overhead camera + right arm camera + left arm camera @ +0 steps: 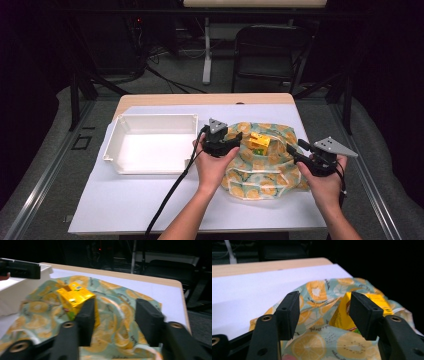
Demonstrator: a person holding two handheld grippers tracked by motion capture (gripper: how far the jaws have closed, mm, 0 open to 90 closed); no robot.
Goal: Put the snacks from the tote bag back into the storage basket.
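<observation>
Hovering with jaws apart, the left gripper (235,138) and right gripper (291,151) flank a yellow carton (259,142) lying on the fruit-print bag (260,172). Both forearms reach up from the near edge. The white tray (116,145) sits left of them on the table (125,205).

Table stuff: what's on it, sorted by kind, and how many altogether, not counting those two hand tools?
White tray: 1
Fruit-print cloth bag: 1
Yellow carton, sitting in the bag: 1
White sheet covering the tabletop: 1
Total: 4
</observation>
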